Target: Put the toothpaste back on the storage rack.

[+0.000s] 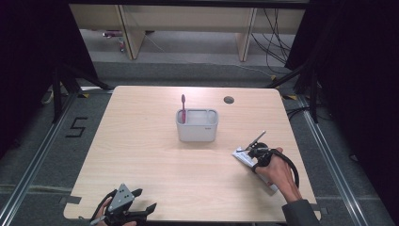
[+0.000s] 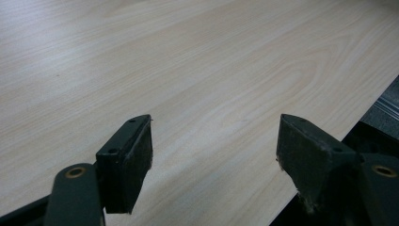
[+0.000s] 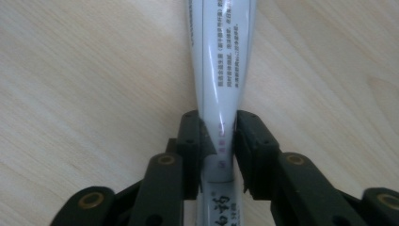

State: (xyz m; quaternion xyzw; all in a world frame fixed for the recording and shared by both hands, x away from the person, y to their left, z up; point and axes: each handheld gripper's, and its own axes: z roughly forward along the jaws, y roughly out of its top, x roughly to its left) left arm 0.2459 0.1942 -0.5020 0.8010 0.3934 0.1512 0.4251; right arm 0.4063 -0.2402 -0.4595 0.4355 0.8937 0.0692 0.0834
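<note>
Right gripper clamps the tube on the table, lift toward the holder likely next; left gripper waits wide.

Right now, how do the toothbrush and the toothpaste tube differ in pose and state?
The toothbrush stands upright in the grey holder at mid-table; the toothpaste tube lies flat on the table. The toothbrush is untouched; the toothpaste tube is pinched by the right tongs. The toothbrush is red, the tube white.

Mid-table caddy, open tabletop around
</note>
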